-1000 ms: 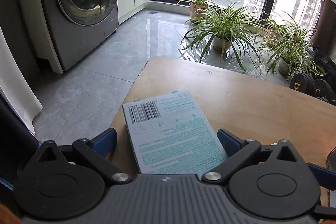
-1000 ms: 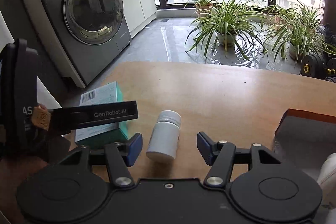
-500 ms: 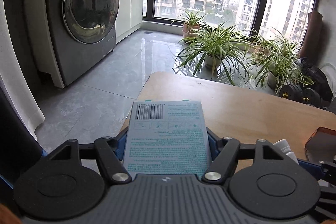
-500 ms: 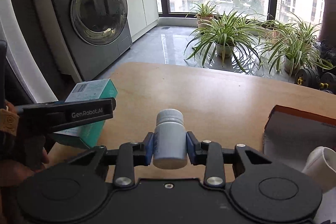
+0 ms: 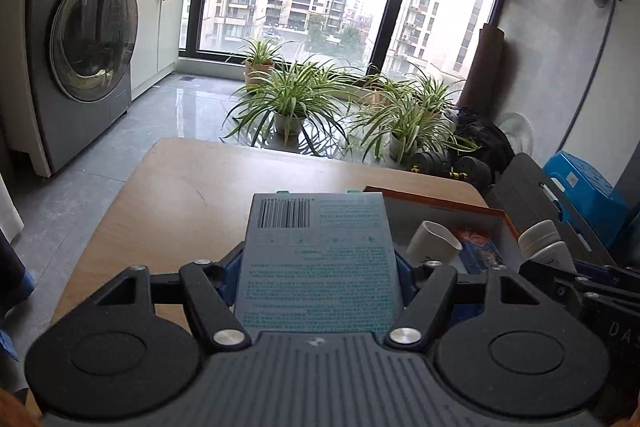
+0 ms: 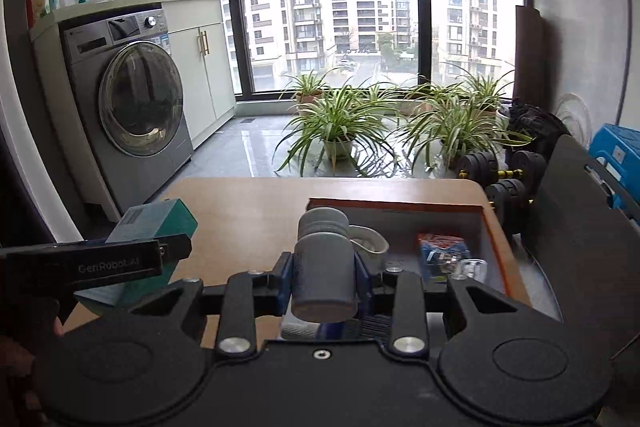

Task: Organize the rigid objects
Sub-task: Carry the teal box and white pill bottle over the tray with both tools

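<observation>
My left gripper point(image 5: 318, 277) is shut on a teal and white carton point(image 5: 316, 259) with a barcode, held above the wooden table point(image 5: 192, 211). The carton also shows in the right wrist view point(image 6: 160, 223). My right gripper point(image 6: 324, 275) is shut on a white pill bottle point(image 6: 324, 263), held over the near edge of an open box with an orange rim point(image 6: 496, 239). The bottle also shows in the left wrist view point(image 5: 544, 243). Inside the box lie a white cup point(image 5: 434, 241) and a blue packet point(image 6: 442, 253).
A washing machine point(image 6: 136, 107) stands at the left beyond the table. Potted plants point(image 6: 340, 123) and dumbbells point(image 6: 504, 171) sit on the floor past the table's far edge. A dark chair back point(image 6: 580, 211) and a blue crate point(image 5: 580, 187) are at the right.
Both grippers closed on their objects, lifted them off the table and moved right toward the box. The carton and bottle now sit higher, with the box interior in view.
</observation>
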A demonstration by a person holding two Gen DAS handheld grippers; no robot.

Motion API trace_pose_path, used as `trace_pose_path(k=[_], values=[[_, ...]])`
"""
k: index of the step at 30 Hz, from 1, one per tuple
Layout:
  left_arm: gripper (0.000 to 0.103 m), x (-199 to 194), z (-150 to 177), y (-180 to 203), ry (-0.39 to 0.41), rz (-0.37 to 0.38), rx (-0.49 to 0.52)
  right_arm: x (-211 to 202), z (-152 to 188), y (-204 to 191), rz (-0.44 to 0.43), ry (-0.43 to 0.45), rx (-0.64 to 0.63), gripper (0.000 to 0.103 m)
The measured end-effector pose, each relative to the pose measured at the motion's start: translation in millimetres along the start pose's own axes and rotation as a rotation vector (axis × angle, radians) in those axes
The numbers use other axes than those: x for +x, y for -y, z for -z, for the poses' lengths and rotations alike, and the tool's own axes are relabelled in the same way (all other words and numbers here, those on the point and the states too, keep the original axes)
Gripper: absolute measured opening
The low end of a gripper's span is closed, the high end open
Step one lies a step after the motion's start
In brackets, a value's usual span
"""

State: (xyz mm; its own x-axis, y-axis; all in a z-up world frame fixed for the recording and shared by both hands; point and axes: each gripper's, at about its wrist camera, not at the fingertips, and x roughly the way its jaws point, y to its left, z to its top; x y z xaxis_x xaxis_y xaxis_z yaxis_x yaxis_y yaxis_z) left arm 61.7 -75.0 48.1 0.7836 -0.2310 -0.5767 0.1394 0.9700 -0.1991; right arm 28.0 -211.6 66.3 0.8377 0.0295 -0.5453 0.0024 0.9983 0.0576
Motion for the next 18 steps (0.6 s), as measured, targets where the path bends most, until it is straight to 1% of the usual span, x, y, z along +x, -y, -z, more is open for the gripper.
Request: trace_pose_path(k=[4,7,14,18], values=[[0.072,-3,16,35,-0.018,0.06,0.037,-33,19,40,0.069,0.013,0.042,0.04],[0.072,-1,26,52,-0.025,0.081,0.062,-47,32,61,0.088,0.015,0.077,0.04],[0.072,-5,47,77,-0.054,0.094,0.105,-54,54,78,0.085,0.008,0.096,0.04],[0.072,-2,55,78,-0.071,0.089,0.117,-49,57,84,0.074,-0.003,0.105,0.04]])
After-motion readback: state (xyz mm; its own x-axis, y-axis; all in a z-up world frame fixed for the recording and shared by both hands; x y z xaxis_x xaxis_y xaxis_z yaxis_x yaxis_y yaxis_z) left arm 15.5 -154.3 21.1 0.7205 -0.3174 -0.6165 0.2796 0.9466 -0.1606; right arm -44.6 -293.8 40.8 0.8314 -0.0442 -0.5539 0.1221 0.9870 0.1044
